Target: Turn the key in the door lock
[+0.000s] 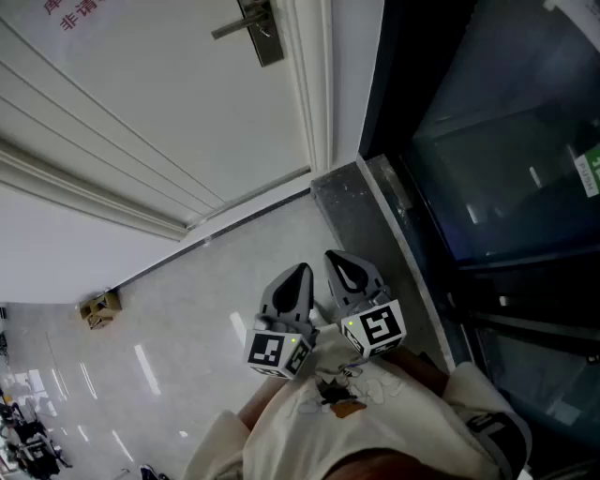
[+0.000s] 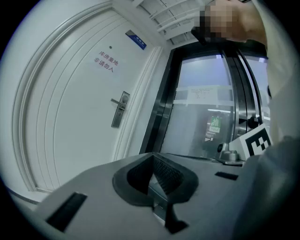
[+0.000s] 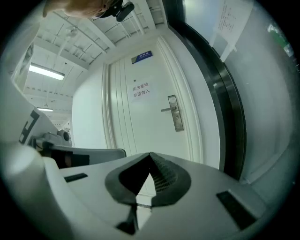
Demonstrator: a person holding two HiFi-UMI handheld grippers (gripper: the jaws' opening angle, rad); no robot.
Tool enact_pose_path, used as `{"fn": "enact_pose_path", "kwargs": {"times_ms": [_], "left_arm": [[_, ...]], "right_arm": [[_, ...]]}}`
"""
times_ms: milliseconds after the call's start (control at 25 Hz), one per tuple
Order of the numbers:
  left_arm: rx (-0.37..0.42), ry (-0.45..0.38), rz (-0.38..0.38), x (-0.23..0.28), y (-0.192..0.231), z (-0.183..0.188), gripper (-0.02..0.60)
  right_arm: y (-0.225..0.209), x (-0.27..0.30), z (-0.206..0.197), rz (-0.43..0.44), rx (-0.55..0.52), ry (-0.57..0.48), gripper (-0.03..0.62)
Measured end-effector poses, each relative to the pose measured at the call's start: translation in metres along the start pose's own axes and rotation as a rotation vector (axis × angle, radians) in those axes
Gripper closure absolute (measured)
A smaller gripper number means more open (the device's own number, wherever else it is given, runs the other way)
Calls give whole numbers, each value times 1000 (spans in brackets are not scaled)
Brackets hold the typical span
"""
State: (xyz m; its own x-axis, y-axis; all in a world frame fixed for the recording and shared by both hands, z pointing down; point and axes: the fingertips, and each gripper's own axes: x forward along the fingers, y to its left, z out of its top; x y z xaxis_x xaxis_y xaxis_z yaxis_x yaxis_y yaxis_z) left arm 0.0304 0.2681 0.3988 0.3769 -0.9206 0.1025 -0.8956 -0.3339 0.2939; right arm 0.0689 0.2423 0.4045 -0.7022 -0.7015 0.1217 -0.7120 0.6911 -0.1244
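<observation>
The lock (image 1: 260, 33) is a metal plate with a lever handle (image 1: 230, 28) near the right edge of the white door (image 1: 141, 94), beside the frame. The key is too small to make out in any view. Red print (image 1: 70, 14) sits higher on the door's face.

Both grippers are held close to the person's pale top (image 1: 375, 422), above the floor (image 1: 187, 309) and well apart from the lock. The left gripper (image 1: 300, 274) has its jaws pressed together at the tips with nothing between them. The right gripper (image 1: 336, 259) looks the same in its own view: tips meeting, nothing held. The two are just beside each other, their marker cubes (image 1: 277, 349) nearly touching, and both point towards the door.

In the left gripper view the lock shows up and to the left of the jaws. In the right gripper view it shows above them and a little to the right.

A dark stone sill (image 1: 361, 225) runs from the door frame along the floor's right edge. Dark glass (image 1: 506, 169) stands beyond it. A small cardboard box (image 1: 101, 308) lies at the floor's left edge, against the wall.
</observation>
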Motion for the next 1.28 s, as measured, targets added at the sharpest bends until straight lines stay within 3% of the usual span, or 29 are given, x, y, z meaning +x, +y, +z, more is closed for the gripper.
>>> {"fn": "enact_pose_path", "kwargs": {"times_ms": [600, 840, 1120, 1280], "left_arm": [[-48, -13, -7, -39, 19, 10, 577], [-75, -9, 4, -49, 60, 12, 577], [-97, 34, -15, -14, 94, 14, 576], [-89, 27, -1, 32, 125, 26, 576]], "right_arm": [[38, 9, -3, -3, 44, 39, 588], [44, 41, 1, -30, 21, 29, 588], [23, 82, -3, -84, -33, 48, 586], [-6, 127, 9, -89, -111, 50, 586]]}}
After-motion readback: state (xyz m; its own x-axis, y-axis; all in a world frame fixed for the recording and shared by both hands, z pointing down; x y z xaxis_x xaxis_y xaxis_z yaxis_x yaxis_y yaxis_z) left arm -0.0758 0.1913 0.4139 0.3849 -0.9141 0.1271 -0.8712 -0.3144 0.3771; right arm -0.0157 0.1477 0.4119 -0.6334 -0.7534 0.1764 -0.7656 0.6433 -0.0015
